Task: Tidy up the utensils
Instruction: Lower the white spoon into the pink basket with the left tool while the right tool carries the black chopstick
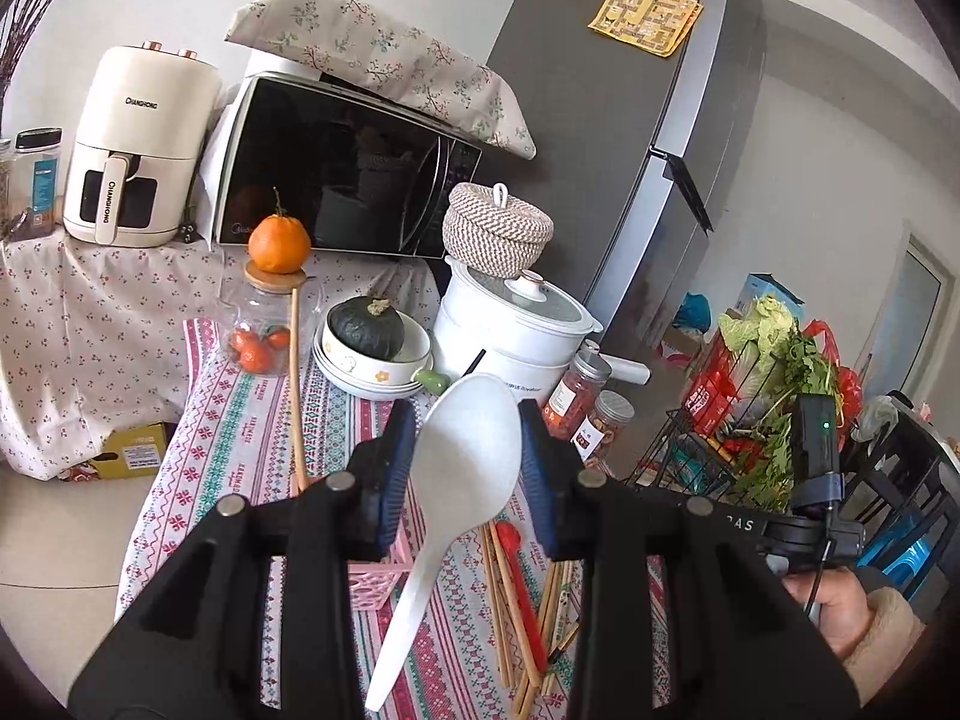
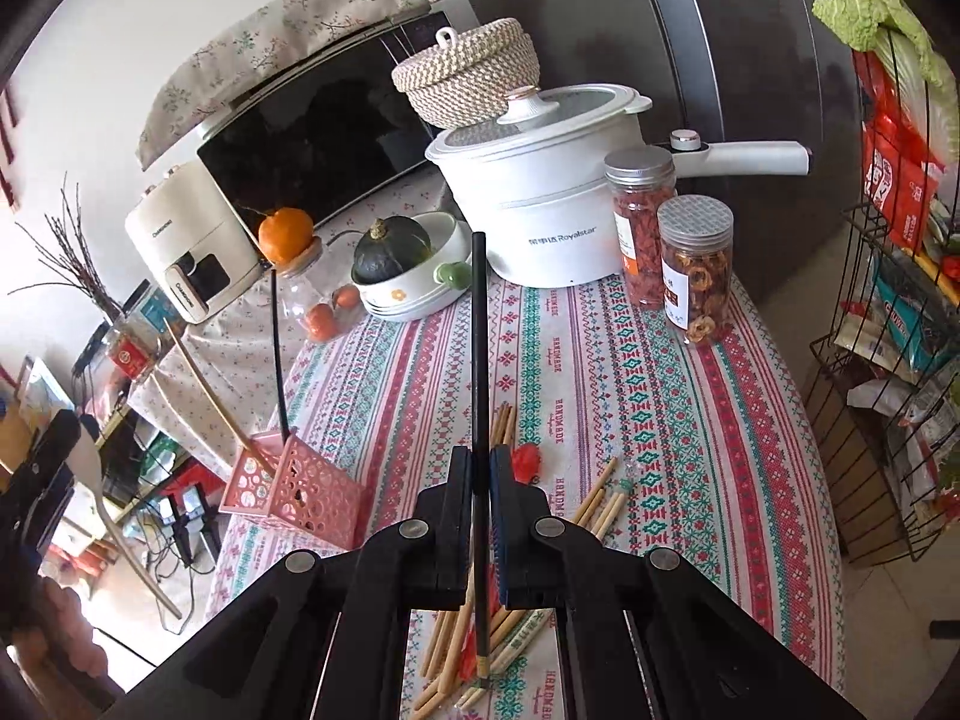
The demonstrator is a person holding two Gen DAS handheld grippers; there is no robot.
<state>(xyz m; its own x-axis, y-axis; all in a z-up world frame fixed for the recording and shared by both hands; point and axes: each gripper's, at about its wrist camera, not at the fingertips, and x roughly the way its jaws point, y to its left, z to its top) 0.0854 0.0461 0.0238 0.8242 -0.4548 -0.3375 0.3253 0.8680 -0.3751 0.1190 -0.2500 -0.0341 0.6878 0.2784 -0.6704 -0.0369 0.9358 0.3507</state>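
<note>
While left claw [image 1: 468, 468] clamps spoon [image 1: 462, 450] | right-wrist-only: black chopstick [image 2: 478, 348] pinched

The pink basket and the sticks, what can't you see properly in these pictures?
- Pink basket, left wrist view: mostly hidden behind the left gripper holding the white spoon.
- Wooden chopsticks, right wrist view: the pile is partly covered by the right gripper, so it cannot be counted.
- Basket's inside, right wrist view: too small to tell.

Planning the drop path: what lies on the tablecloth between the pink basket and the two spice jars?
Loose wooden chopsticks and a red utensil; otherwise bare tablecloth, in the right wrist view.
</note>
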